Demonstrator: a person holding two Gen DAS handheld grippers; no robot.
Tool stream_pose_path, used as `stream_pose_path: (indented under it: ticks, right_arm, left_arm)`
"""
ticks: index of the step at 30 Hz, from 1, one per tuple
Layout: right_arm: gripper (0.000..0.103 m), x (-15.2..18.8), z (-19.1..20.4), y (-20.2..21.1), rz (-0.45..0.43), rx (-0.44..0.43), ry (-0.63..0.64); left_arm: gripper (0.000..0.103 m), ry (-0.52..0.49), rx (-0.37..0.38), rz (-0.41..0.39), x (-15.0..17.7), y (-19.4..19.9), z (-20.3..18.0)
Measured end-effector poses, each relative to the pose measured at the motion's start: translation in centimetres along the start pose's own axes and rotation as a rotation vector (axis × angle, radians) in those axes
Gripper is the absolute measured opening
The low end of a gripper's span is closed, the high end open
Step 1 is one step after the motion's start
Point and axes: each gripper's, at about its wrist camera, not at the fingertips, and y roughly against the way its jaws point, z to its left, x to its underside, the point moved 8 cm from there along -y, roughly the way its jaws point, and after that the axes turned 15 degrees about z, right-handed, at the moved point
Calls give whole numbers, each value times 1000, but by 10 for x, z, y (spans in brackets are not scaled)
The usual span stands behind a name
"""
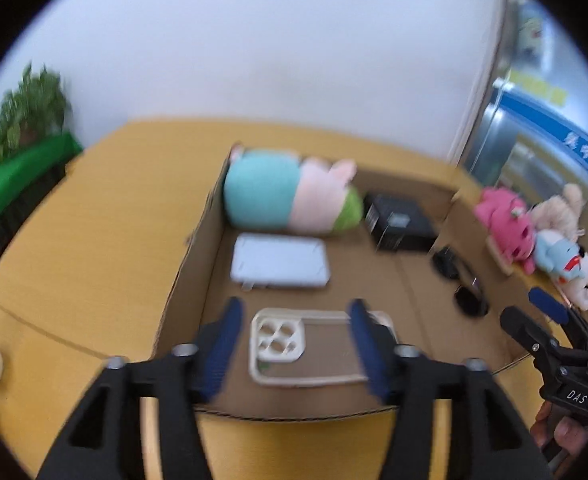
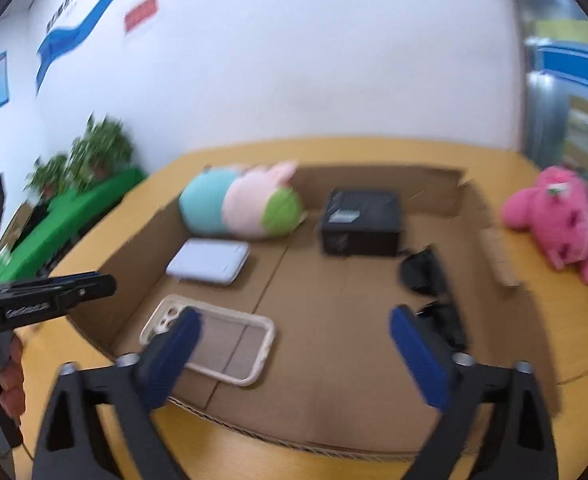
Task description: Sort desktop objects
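left gripper point(image 1: 294, 344) spread above phone case point(image 1: 305, 350) at box point(image 2: 333, 412) near-left corner | right gripper point(image 2: 294, 360) spread, holding nothing | pink toy point(image 2: 549, 216) on table point(image 1: 94, 240) beyond box's right edge

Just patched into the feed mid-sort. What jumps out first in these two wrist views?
The big teal, pink and green plush lying against the far wall of the open cardboard box grabs the eye first. Next comes the cream phone case on the box floor near the front, framed by the open left gripper. Outside the box, on the right, a hot-pink plush toy lies on the yellow table.
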Motion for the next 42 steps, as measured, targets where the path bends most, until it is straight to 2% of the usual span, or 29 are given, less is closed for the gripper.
stream_pose_path:
  ticks: [1, 3, 7, 11, 13, 15, 16, 19, 32, 34, 36, 42]
  right_arm:
    - [103, 3, -5, 9, -39, 10, -16]
    - [103, 14, -15, 20, -96, 39, -32]
    - [103, 33, -32, 11, -107, 139, -9]
    - [103, 43, -47, -4, -73, 138, -29]
    - [103, 45, -51, -5, -96, 166, -18]
    - [103, 45, -53, -7, -122, 159, -8]
    - [103, 45, -53, -7, -139, 161, -5]
    - [103, 45, -53, -9, -143, 167, -7]
    - [103, 44, -55, -9, -142, 164, -8]
    - [103, 44, -55, -9, -142, 164, -8]
    - [103, 44, -55, -10, -139, 162, -9]
    - [103, 43, -56, -11, -134, 164, -6]
  left_arm:
    - [81, -23, -8, -83, 3, 9, -10]
    - [82, -67, -35, -162, 11, 12, -27]
    - [82, -112, -92, -148, 25, -17, -53]
    - [82, -134, -150, -146, 31, -40, -60]
    - [82, -122, -142, -149, 33, -45, -59]
    - [82, -102, -142, -134, 38, -51, -56]
    - [82, -104, -144, -170, 39, -48, -55]
    - [83, -102, -151, -198, 41, -46, -55]
    - [87, -91, -155, -196, 40, -47, -56]
    - [96, -65, -182, -194, 40, -47, -51]
    - [99, -58, -183, -192, 40, -48, -49]
    - [100, -65, -179, -187, 41, -48, -50]
